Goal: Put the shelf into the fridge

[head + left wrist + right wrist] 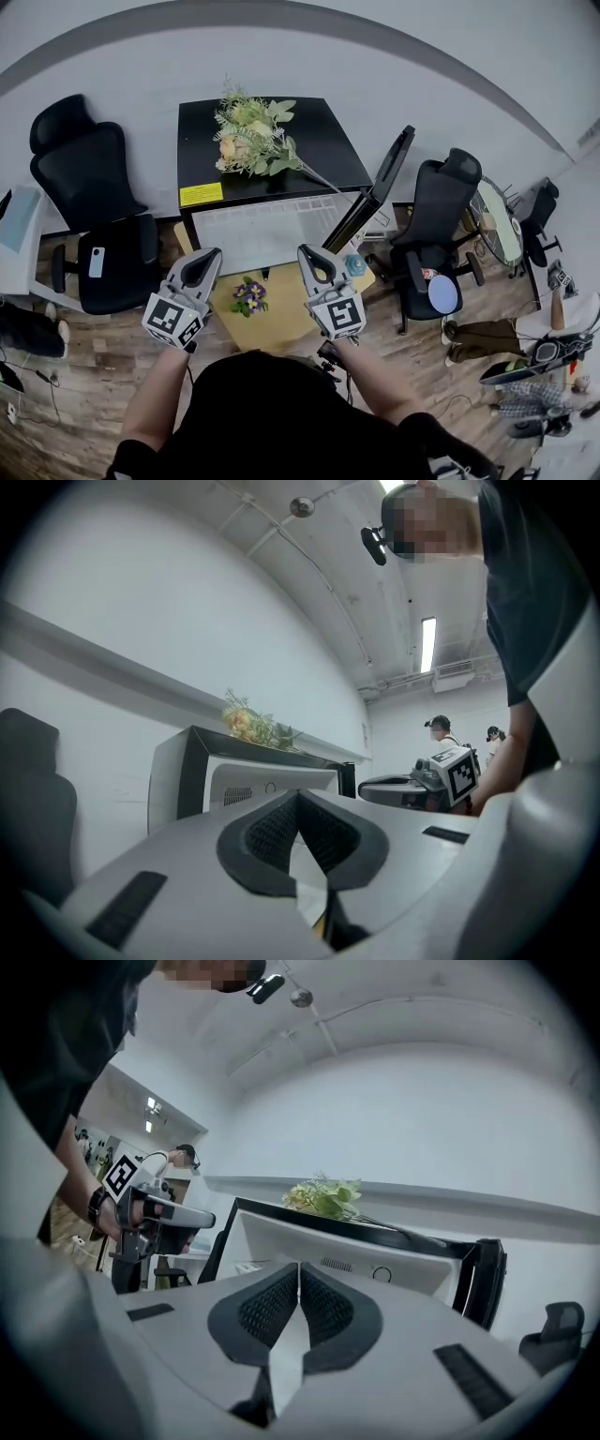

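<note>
A black mini fridge (272, 145) stands against the wall with its door (380, 187) swung open to the right. Its white inside (272, 230) faces me, with a vent and round knob (382, 1274) at the top. Faint lines cross the white inside, and I cannot tell a separate shelf from them. My left gripper (201, 268) and right gripper (315, 262) hover side by side just in front of the opening, over a low wooden table (281, 314). Both are shut with their pads (281, 832) together and nothing visibly between them.
A bouquet (253, 136) lies on the fridge top. A small pot of purple flowers (249, 295) and a blue object (354, 265) sit on the table. Black office chairs stand at left (94, 216) and right (436, 230). Other people (441, 731) stand far off.
</note>
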The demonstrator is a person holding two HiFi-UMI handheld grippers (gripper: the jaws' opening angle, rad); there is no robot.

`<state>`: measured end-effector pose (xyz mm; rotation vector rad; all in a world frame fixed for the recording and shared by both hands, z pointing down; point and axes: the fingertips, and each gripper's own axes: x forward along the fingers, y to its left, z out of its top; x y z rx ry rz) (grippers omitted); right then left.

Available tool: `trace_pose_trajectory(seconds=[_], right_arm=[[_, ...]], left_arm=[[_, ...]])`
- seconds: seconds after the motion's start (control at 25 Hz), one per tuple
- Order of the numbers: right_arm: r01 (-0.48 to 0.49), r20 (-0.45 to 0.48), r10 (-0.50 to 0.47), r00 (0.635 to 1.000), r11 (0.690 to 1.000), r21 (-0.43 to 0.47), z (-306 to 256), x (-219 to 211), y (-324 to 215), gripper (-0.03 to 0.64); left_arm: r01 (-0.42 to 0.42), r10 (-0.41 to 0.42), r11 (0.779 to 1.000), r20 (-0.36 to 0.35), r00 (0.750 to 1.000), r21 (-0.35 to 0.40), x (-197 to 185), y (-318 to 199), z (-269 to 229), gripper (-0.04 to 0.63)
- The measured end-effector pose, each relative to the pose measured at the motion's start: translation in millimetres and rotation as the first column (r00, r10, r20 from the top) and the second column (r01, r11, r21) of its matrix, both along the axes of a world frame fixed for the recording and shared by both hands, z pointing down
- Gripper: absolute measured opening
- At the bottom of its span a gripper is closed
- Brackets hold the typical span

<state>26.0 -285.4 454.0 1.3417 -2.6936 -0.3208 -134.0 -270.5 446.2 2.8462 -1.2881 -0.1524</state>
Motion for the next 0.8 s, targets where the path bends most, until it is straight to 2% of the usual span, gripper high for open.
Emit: trace_pose_trajectory(seconds=[0.24,0.8], right_arm=[[0.012,-0.021,-0.01,1.0,0.998,0.067,-7.1,-5.8,3.9,0.014],[-0.055,0.012,0.055,0.998,0.997,0.054,-5.2,13.1,-4.2,0.013]], left_arm=[[0.01,-0.01,1.0,0.005,1.0,0.006,-6.2,-1.0,-1.5,0.018],[0.01,-0.01,1.0,-0.003,1.0,-0.002,-6.5,-4.2,-0.2,0.018]])
